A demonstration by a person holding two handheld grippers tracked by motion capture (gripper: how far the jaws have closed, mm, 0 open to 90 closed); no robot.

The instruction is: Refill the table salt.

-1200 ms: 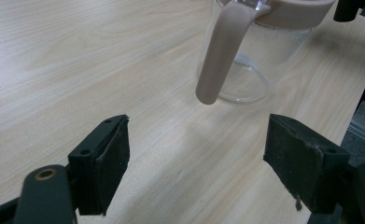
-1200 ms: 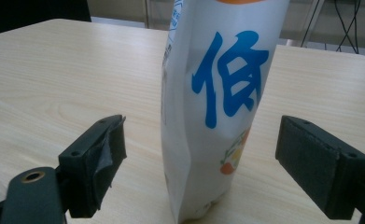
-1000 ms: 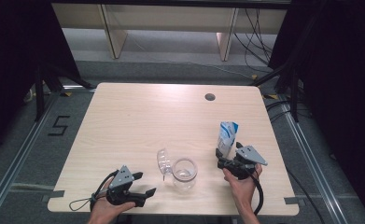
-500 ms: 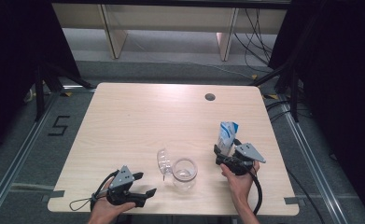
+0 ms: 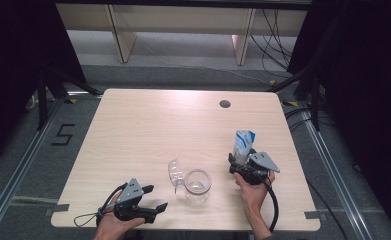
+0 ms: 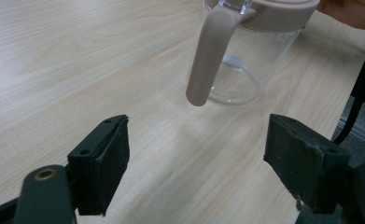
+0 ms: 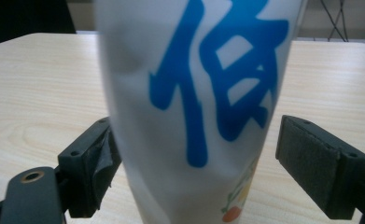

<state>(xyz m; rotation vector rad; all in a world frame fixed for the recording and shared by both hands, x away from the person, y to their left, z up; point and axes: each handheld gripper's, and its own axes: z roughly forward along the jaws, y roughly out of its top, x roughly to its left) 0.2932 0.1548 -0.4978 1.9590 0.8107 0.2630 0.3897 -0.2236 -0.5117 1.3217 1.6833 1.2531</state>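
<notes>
Carton (image 5: pixel 243 143) stands upright in the lower right of the high view, near the table's (image 5: pixel 148 125) right edge, white with blue print; the right gripper (image 5: pixel 239 161) sits right at its base, held by a hand (image 5: pixel 253 189) coming up from the bottom of the frame. In the right gripper view the carton (image 7: pixel 194 93) takes up the middle, big blue character on it, some small coloured print down low; the jaws are spread either side of it, the one at the left of that frame looks to be touching the carton wall, the one at the right stands clear of it with a gap, so not pinched.

Jug (image 5: pixel 197 185), clear glass, sits lower centre of the high view, just left of the carton and apart from it; a clear lid (image 5: pixel 174 173) leans beside it at its upper left.

Left gripper (image 5: pixel 150 200) is at the lower left, well short of the jug, jaws wide apart and holding nothing; in the left gripper view the jug (image 6: pixel 245 60) is at the top centre, with a beige handle (image 6: pixel 208 56) hanging toward the camera and a beige rim.
</notes>
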